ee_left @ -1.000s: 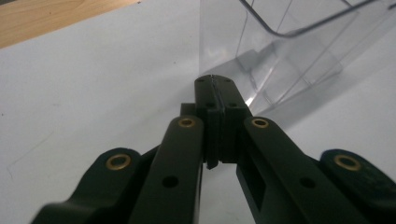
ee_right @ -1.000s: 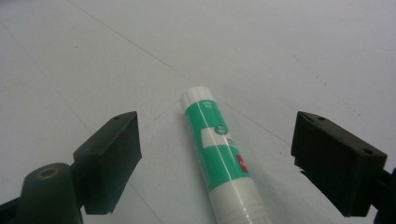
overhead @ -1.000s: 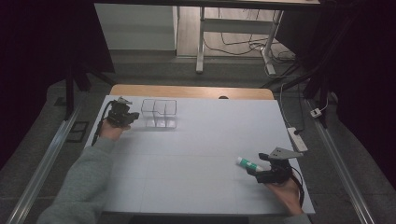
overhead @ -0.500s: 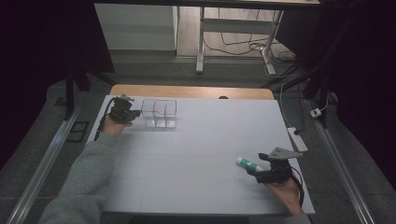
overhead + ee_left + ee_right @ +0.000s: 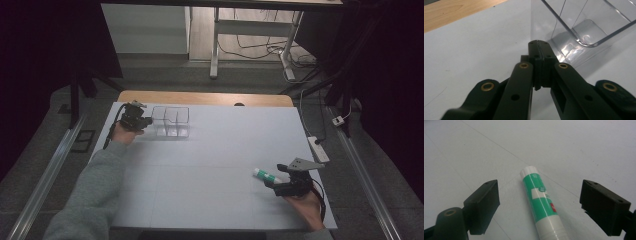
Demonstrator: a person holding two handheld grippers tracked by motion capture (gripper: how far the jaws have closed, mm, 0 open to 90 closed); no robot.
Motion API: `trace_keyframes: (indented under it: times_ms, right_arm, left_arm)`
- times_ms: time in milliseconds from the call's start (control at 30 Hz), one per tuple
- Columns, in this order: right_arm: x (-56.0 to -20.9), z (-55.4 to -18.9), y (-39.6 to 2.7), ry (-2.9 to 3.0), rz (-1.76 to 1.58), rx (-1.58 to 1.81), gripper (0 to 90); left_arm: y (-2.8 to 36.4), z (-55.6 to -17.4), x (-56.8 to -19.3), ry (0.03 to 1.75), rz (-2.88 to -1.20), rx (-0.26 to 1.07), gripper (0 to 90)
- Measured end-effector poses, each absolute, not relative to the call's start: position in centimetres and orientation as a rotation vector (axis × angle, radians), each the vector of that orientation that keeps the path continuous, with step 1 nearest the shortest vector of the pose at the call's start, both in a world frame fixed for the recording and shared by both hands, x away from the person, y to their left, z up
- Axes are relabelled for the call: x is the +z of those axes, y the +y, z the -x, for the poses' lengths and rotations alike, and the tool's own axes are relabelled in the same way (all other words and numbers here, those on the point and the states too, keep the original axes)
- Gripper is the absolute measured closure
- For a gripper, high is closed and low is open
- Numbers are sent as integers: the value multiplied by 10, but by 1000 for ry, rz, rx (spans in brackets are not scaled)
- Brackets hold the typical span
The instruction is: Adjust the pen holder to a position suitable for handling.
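A clear plastic box point(image 5: 170, 121) with dividers stands at the far left of the white table point(image 5: 210, 150). My left gripper point(image 5: 145, 121) lies just left of it. In the left gripper view its black jaws point(image 5: 538, 43) are pressed together, tips against the clear box point(image 5: 584, 30) at its near wall; whether the wall is pinched I cannot tell. A green-and-white tube point(image 5: 266, 175) lies flat near the right front. My right gripper point(image 5: 276, 179) is open around it. In the right gripper view the tube point(image 5: 541, 202) lies between the spread pads point(image 5: 484, 205), touching neither.
A strip of bare wooden tabletop point(image 5: 205, 98) runs behind the white sheet. Beyond the right edge, a power strip point(image 5: 319, 148) lies on the floor. Desk legs and cables point(image 5: 250, 45) stand further back. A grey-sleeved forearm point(image 5: 92, 190) crosses the left front.
My left gripper has edged slightly toward the clear box. The right gripper and the tube have not moved.
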State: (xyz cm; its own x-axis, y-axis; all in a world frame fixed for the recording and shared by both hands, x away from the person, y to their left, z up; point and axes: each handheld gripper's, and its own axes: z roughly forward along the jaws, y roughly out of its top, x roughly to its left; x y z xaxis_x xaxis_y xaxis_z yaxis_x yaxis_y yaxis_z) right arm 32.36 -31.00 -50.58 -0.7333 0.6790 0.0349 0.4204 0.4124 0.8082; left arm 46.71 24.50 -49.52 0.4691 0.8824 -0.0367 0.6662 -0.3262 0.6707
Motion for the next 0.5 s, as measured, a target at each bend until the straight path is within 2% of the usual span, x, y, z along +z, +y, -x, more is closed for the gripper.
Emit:
trace_keyframes:
  times_ms: [500]
  right_arm:
    - [-507,-324,-310,2377,-958,1236,155]
  left_arm:
    - [229,-469,-492,1226,-2119,428,889]
